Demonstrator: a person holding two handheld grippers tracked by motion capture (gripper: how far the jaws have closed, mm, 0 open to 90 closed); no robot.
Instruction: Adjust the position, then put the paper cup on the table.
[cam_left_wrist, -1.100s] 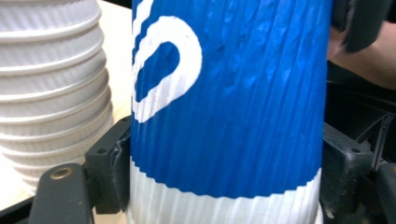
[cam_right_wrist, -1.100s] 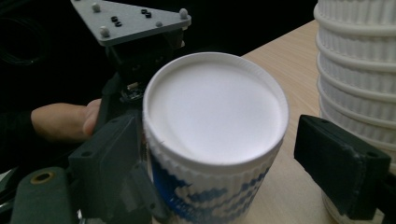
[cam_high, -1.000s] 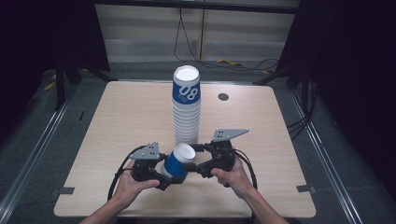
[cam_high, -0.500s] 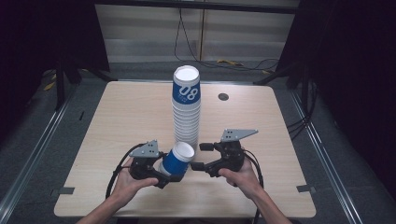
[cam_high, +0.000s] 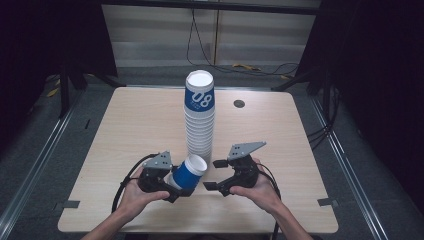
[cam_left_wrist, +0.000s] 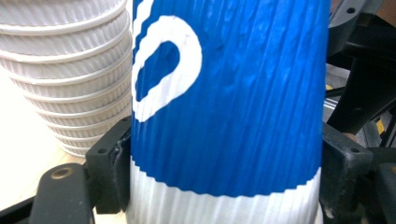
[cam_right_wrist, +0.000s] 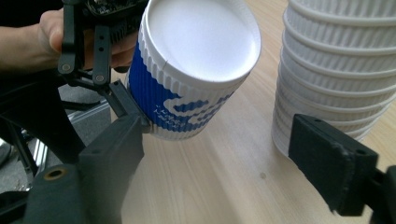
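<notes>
The left gripper (cam_high: 176, 187) clamps a blue paper cup (cam_high: 188, 172) tilted, near the cup stack (cam_high: 200, 117). The right gripper (cam_high: 214, 175), jaws just closing yet empty, must next seat the cup on the stack.

Right gripper (cam_high: 210, 174) fingers narrower now.

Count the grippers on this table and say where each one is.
2: the left gripper near the table's front edge, clamped on a blue cup; the right gripper beside it, jaws apart.
</notes>
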